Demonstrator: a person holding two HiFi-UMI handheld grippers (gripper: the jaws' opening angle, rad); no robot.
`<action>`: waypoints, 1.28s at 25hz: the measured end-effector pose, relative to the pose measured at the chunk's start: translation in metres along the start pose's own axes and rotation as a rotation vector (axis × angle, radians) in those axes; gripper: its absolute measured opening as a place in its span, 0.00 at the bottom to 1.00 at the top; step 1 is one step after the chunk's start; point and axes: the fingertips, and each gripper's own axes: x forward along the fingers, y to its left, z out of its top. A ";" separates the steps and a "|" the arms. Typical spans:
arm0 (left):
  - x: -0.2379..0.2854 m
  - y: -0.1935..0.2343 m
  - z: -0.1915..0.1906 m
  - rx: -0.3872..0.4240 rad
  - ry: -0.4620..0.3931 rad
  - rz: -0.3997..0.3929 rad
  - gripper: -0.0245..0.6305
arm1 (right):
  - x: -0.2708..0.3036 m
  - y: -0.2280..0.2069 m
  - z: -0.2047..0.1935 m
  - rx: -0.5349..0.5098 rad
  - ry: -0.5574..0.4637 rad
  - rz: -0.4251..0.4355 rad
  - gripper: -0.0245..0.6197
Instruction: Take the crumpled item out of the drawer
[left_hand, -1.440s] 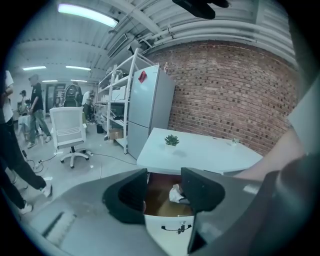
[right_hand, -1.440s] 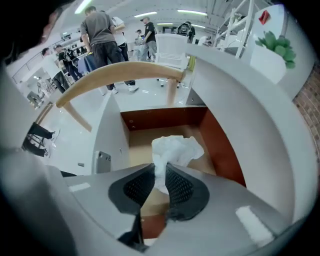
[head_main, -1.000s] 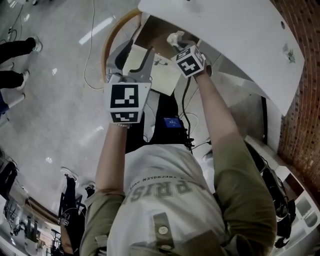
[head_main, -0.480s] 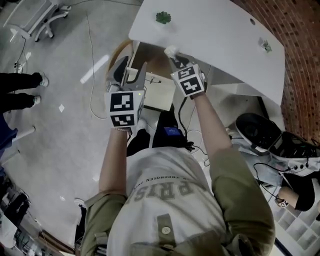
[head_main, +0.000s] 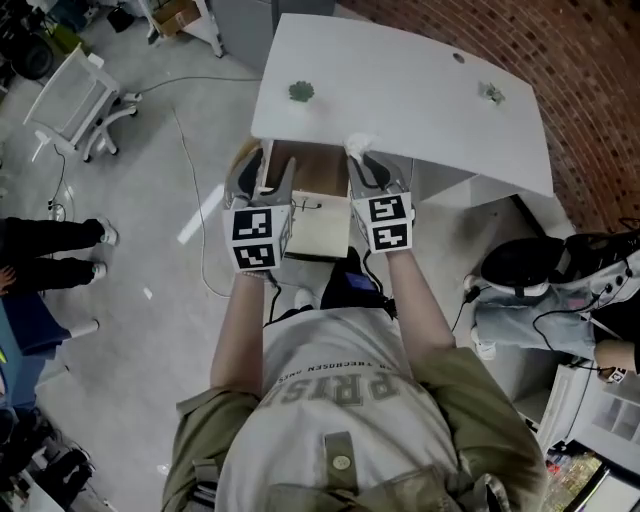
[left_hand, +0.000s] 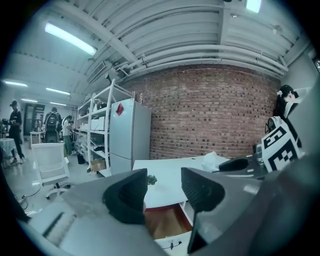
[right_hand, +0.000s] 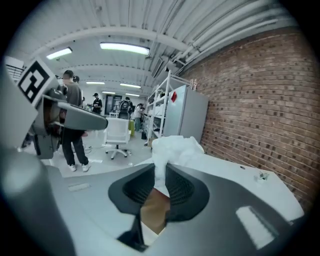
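Note:
The crumpled white item (head_main: 358, 146) is pinched between the jaws of my right gripper (head_main: 364, 163), held at the front edge of the white desk (head_main: 400, 90) above the open drawer (head_main: 318, 228). In the right gripper view the white wad (right_hand: 175, 147) sticks up past the right gripper (right_hand: 161, 182), whose jaws are shut on its lower end. My left gripper (head_main: 258, 172) hovers beside it over the drawer's left side. In the left gripper view the left gripper (left_hand: 165, 192) stands open and empty, with the drawer's brown inside (left_hand: 165, 224) below.
A small green thing (head_main: 300, 92) and another small object (head_main: 490, 93) lie on the desk. A white chair (head_main: 85, 105) and a bystander's legs (head_main: 50, 245) are on the left. A dark bag (head_main: 520, 265) and cables lie on the right. A brick wall runs behind the desk.
My right gripper has come up and back out of the drawer with the crumpled item still in it. The left gripper has drawn level beside it. The head view has pulled back.

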 end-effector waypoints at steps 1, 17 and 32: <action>0.000 -0.002 0.001 0.001 -0.006 -0.006 0.38 | -0.008 -0.002 0.005 0.017 -0.028 -0.022 0.15; -0.031 -0.008 0.021 0.035 -0.151 -0.010 0.38 | -0.088 0.015 0.050 0.047 -0.329 -0.170 0.15; -0.039 -0.014 0.008 0.038 -0.180 0.004 0.16 | -0.097 0.010 0.048 0.058 -0.384 -0.182 0.15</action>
